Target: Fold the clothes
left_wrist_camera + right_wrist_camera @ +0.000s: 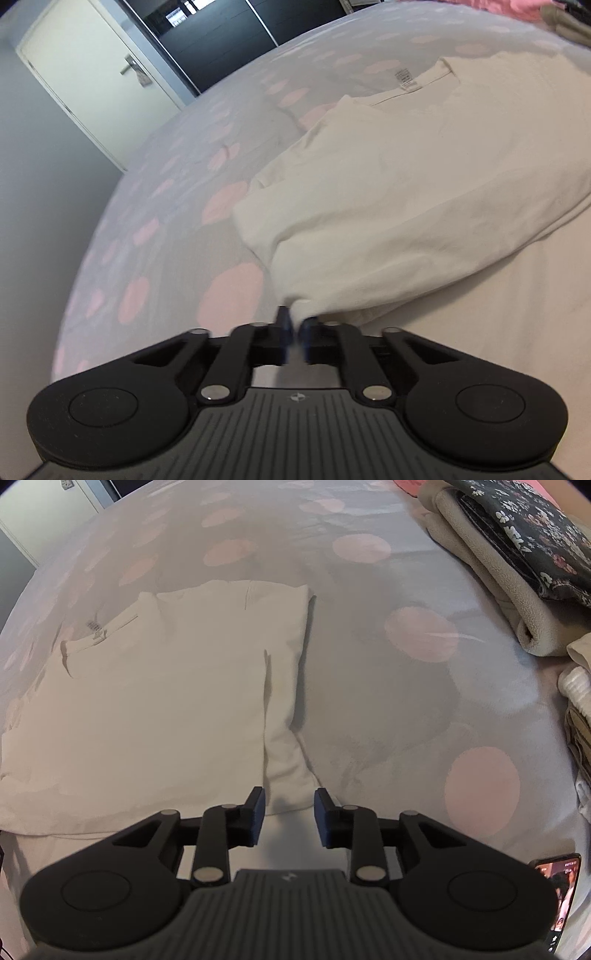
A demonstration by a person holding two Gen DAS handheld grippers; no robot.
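Cream T-shirt (155,701) lies part-folded on grey bedspread (369,664) with pink dots, neck label up; left gripper (295,325) pinched tight on shirt's near corner, cloth bunched at its tips; right gripper (288,812) partly open, nothing between pads, above shirt's lower edge; folded clothes stack (517,572) far right; phone (557,897) near edge.

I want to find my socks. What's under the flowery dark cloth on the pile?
Under the dark floral garment lies a folded beige fleece, resting on the spotted bedsheet. Anything tucked inside the folds is covered, so socks cannot be seen.
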